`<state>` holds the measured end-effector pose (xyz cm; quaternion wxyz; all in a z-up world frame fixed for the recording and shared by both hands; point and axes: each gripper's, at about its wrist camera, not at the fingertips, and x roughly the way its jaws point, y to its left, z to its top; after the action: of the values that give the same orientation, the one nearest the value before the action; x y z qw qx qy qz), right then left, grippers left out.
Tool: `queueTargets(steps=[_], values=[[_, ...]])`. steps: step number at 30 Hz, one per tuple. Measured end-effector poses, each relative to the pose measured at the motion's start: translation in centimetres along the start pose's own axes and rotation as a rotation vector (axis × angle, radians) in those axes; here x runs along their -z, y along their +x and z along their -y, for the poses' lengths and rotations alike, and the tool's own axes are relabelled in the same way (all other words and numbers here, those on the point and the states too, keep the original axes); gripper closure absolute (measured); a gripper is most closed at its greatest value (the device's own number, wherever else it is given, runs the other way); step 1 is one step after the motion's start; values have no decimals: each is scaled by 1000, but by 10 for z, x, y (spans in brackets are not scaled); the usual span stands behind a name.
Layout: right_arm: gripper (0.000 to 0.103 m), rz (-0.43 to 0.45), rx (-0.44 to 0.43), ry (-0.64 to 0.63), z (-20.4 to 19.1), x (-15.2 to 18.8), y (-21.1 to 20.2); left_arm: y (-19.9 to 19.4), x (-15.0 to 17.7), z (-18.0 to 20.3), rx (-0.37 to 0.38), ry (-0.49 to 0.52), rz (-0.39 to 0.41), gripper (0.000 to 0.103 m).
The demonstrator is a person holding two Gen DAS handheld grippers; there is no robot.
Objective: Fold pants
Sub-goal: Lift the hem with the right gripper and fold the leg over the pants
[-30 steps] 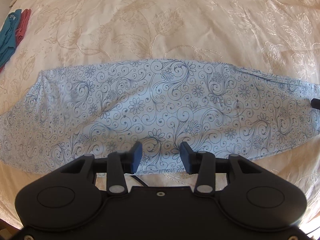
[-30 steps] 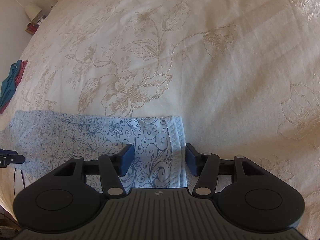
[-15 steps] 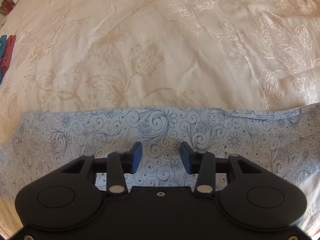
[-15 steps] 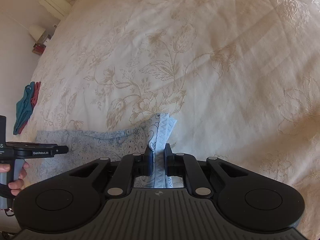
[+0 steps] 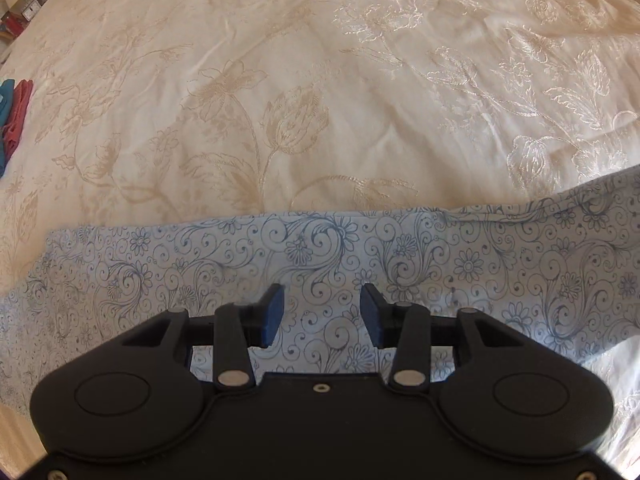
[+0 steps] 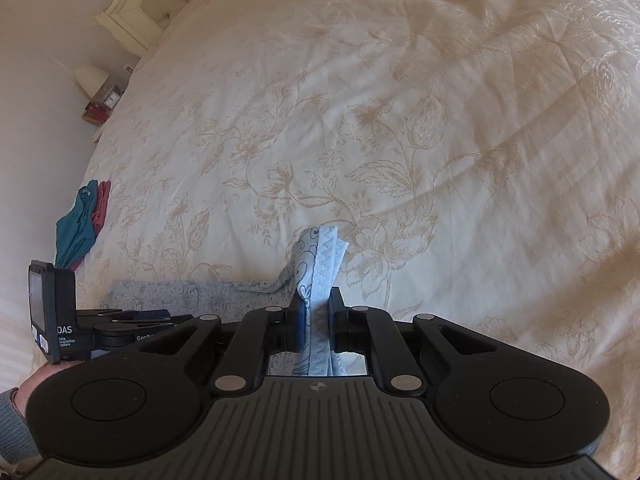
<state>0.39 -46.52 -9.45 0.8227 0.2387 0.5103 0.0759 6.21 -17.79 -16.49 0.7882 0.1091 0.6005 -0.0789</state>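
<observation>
Our right gripper (image 6: 318,320) is pinched tight on one end of the pants (image 5: 320,256), lifting it off the bed (image 5: 320,100). Our left gripper (image 5: 322,316) waits wide open, holding nothing. Next we should carry that end across

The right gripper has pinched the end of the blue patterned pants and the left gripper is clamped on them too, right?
Not quite. The right gripper is shut on the pants, but the left wrist view shows the left gripper open above the fabric, holding nothing.
</observation>
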Motion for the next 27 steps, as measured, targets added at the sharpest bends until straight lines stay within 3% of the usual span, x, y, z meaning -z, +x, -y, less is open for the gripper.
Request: queueTargets(steps=[5,8,11,18,24,27], values=[[93,11,-3,-11,-26,1,-3,16,29,7,58,54,-80,52],[92,8,-4,-18,-46,3,0,20,36,8,61,78,-69,52],[92,2,-6,-33,-73,7,6,5,33,-6,92,36,-41,52],[92,-13,-64,-59,-159,24,42,-35,45,-86,50,-44,47,52],[92,-73,-115,-107,-232,45,101,-44,66,-165,2,-122,41,52],[92,-108,-91,-146,-259,60,132,-44,79,-194,-25,-140,26,52]])
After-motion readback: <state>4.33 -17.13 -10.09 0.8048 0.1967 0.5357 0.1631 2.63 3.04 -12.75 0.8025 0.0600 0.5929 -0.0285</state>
